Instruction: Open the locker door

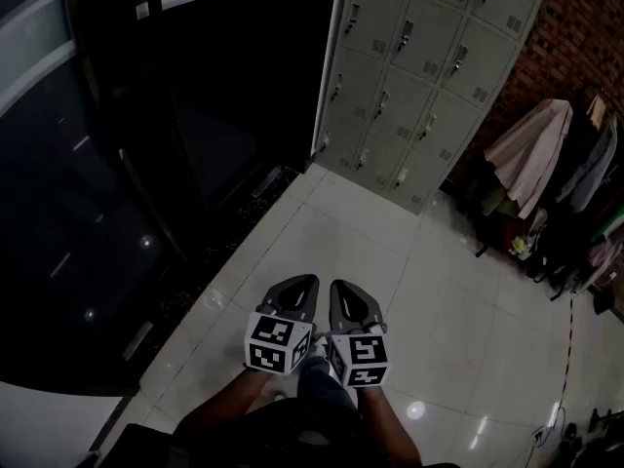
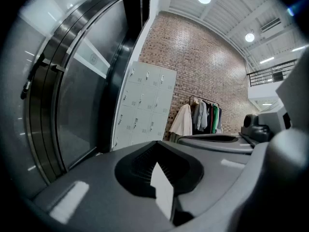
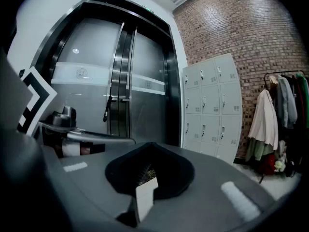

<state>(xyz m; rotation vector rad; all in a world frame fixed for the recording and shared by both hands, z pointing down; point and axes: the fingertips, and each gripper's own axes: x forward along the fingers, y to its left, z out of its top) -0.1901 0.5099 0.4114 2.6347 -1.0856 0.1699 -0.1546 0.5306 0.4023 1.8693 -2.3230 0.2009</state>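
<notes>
A bank of grey lockers (image 1: 419, 57) stands against the far wall, all doors closed, each with a small handle. It also shows in the left gripper view (image 2: 145, 108) and the right gripper view (image 3: 212, 105), still far off. My left gripper (image 1: 313, 279) and right gripper (image 1: 335, 284) are held side by side low in the head view, close to the body and well short of the lockers. Both point toward the lockers. The jaws of each meet at the tip, left gripper (image 2: 155, 143) and right gripper (image 3: 152, 143), with nothing between them.
Dark glass sliding doors (image 1: 146, 144) fill the left side, beside the lockers. A clothes rack (image 1: 556, 174) with hanging garments stands right of the lockers against a brick wall (image 1: 575, 37). Glossy white floor tiles (image 1: 341, 232) run from me to the lockers.
</notes>
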